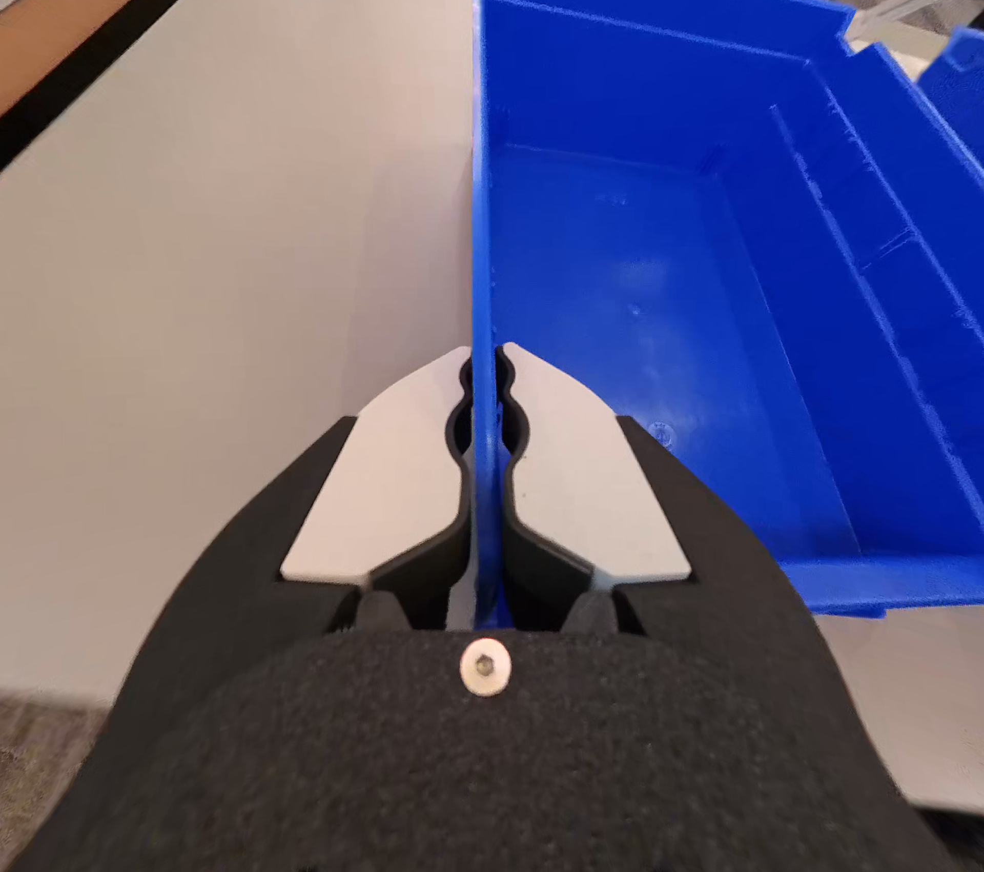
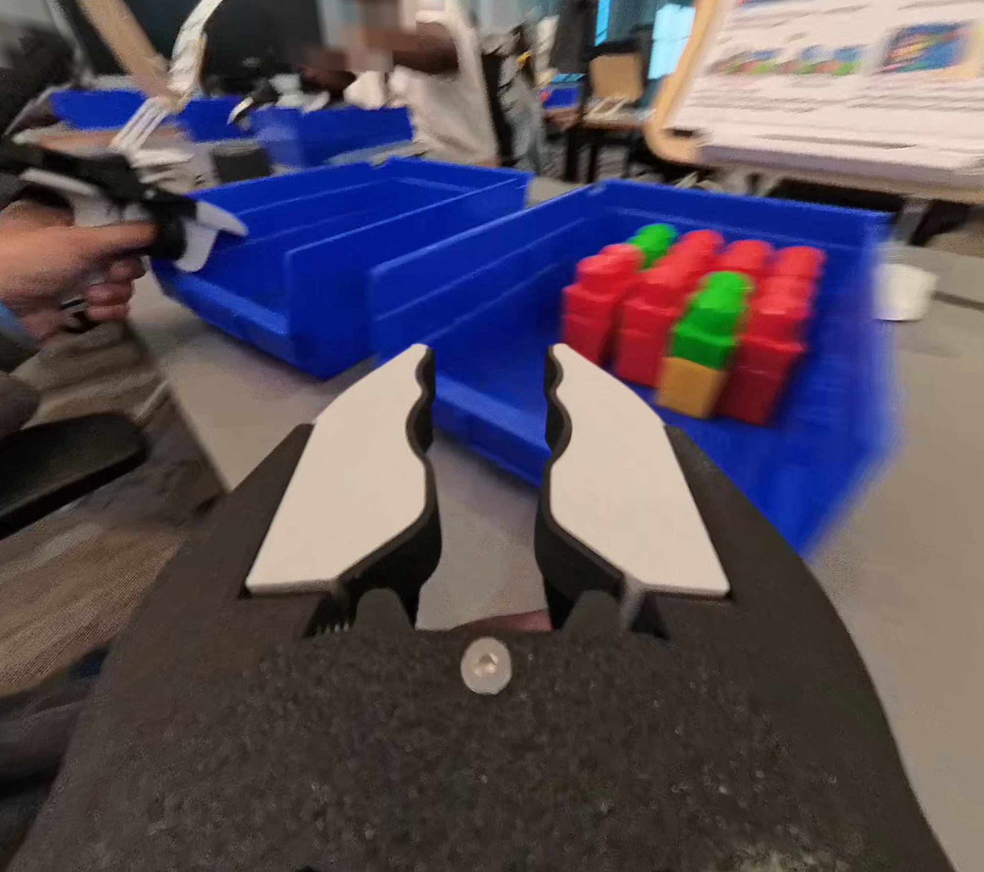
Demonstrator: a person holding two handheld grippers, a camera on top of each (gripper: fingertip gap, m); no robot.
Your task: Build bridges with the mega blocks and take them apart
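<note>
My left gripper [image 1: 485, 351] is shut on the left side wall [image 1: 482, 207] of an empty blue bin [image 1: 665, 314]; both pads press on the thin wall. It also shows in the right wrist view [image 2: 213, 228], at the near corner of that empty bin [image 2: 330, 260]. My right gripper [image 2: 490, 356] is open and holds nothing, in the air before a second blue bin [image 2: 479, 282]. That bin holds a stacked cluster of red mega blocks [image 2: 628, 308] with green blocks [image 2: 708, 314] and an orange one [image 2: 689, 388]. The right wrist view is blurred.
The bins stand side by side on a grey table [image 1: 239, 207]; the second bin's edge shows in the left wrist view [image 1: 958, 90]. A white cup [image 2: 905, 292] stands right of the bins. A poster board [image 2: 830, 26] leans at the back right. A person and more blue bins are behind. There is about 40 centimeters between the tips of the two grippers.
</note>
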